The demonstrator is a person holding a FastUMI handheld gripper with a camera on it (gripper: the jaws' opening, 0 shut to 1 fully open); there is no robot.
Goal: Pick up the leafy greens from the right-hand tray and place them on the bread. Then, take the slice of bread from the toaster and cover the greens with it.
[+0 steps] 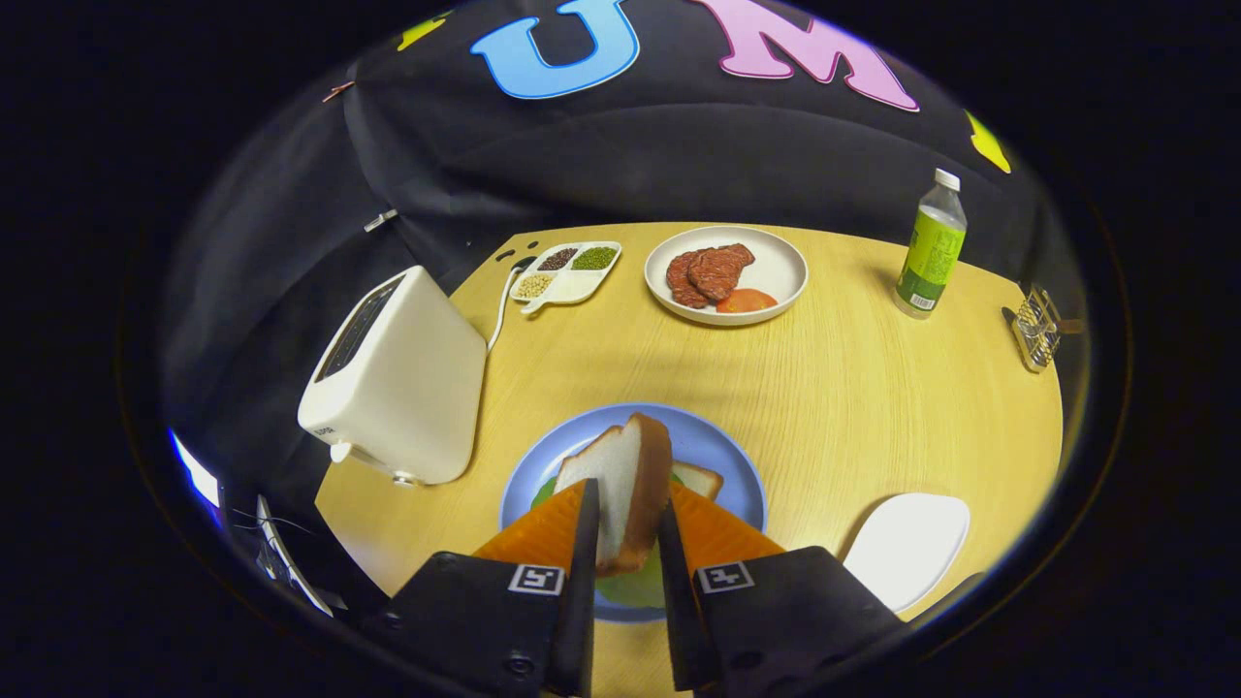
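Holding bread slice (pixel 630 490) upright between my gripper (pixel 625 533) fingers, both pads pinching its sides, crust edge to the right. Slice hangs over blue plate (pixel 737 475). Greens (pixel 635 586) lie on the plate under the slice, w/ a second bread piece (pixel 700 478) beneath, corner showing just right of the held slice. Toaster (pixel 402 378) sits left of plate, apart. Beyond: white plate w/ meat (pixel 710 271) and tomato slice (pixel 745 301), divided dish (pixel 567 271), bottle (pixel 931 247). White tray (pixel 906 548) right of my fingers.
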